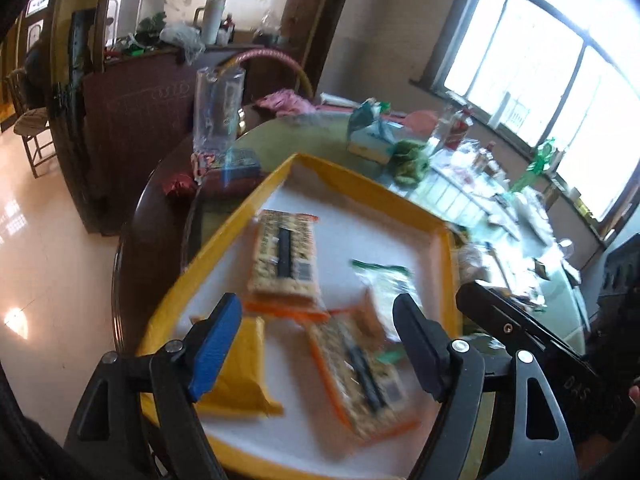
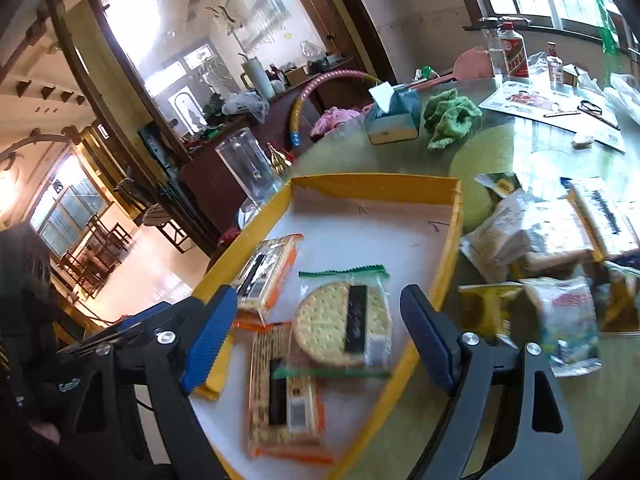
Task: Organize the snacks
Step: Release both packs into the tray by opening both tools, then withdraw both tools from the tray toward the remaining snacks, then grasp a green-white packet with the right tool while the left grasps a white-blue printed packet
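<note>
Both tongs, left tongs (image 1: 318, 344) and right tongs (image 2: 316, 330), are hanging wide and empty over the yellow-rimmed tray (image 2: 444, 264) at frame center, where the round cracker packet (image 2: 344, 316) is overlapping an orange-edged cracker pack (image 2: 284, 404); a careless pinch is risking lifting both or crushing crackers.

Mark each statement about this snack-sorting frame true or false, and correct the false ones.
1. Both sets of jaws stand open and hold nothing. True: the left gripper and the right gripper are empty.
2. The round cracker pack lies inside the yellow tray. True.
3. The tray holds no snacks yet. False: several packs lie in it, among them an orange-edged cracker pack.
4. More snack packs lie on the table outside the tray. True.
5. The tissue box stands inside the tray. False: it stands on the table beyond the tray, beside a green cloth.
</note>
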Action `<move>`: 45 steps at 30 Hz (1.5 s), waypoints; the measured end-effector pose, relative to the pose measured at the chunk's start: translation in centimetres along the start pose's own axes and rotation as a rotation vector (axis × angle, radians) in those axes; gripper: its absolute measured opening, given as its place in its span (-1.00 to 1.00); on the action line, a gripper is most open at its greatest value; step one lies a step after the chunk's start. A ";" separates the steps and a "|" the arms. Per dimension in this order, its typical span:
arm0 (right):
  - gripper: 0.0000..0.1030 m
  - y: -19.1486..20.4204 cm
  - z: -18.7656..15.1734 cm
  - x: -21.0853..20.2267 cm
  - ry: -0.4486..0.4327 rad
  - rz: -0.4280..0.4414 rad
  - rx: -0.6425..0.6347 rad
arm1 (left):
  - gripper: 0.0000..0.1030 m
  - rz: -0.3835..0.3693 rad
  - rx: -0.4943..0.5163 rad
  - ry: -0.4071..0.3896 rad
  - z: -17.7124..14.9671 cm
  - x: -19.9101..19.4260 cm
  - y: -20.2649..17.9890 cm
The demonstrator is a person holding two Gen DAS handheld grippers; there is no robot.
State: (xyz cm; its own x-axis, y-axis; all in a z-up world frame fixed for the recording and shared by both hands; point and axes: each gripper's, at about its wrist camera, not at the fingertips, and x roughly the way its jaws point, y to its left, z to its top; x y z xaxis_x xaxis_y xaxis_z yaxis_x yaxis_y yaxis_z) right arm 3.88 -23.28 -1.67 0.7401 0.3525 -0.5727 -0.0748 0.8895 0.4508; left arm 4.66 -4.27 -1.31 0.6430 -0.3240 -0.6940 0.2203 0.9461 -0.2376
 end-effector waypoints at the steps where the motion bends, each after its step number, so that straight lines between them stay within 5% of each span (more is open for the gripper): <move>1: 0.63 -0.4 -0.4 -1.1 -0.004 0.021 -0.002 | 0.53 -0.007 0.002 -0.013 -0.4 -0.6 -0.6; 4: 0.63 -2.7 -2.0 -4.2 0.023 0.100 0.020 | 0.54 -0.066 0.010 -0.024 -1.5 -1.7 -2.5; 7: 0.63 -5.3 -4.0 -6.7 0.047 0.079 0.043 | 0.54 -0.126 0.023 -0.003 -2.3 -1.9 -4.6; 20: 0.47 -19.2 -9.4 -20.3 -0.058 -0.299 0.356 | 0.54 -0.205 0.169 0.111 -6.6 -0.1 -12.0; 28: 0.32 -24.6 -10.2 -20.8 -0.064 -0.420 0.549 | 0.54 -0.207 0.180 0.121 -7.7 -0.3 -12.1; 38: 0.31 -28.5 -8.6 -19.5 -0.086 -0.449 0.694 | 0.54 -0.202 0.211 0.135 -8.2 -0.2 -13.1; 40: 0.15 -28.7 -8.2 -19.3 -0.078 -0.488 0.684 | 0.54 -0.191 0.216 0.148 -8.3 -0.1 -13.3; 42: -0.32 -28.8 -8.0 -18.9 -0.058 -0.514 0.678 | 0.54 -0.190 0.218 0.152 -8.2 -0.2 -13.4; 45: -0.41 -28.5 -7.9 -18.5 -0.052 -0.537 0.645 | 0.54 -0.205 0.206 0.116 -7.8 -0.9 -13.5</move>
State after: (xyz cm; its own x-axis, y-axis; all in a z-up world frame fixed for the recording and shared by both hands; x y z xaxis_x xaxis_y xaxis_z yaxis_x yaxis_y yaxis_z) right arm -13.01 -52.85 -9.32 0.5967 -0.0991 -0.7963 0.6816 0.5863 0.4378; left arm -4.62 -16.80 -2.83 0.4848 -0.4946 -0.7214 0.4885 0.8373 -0.2457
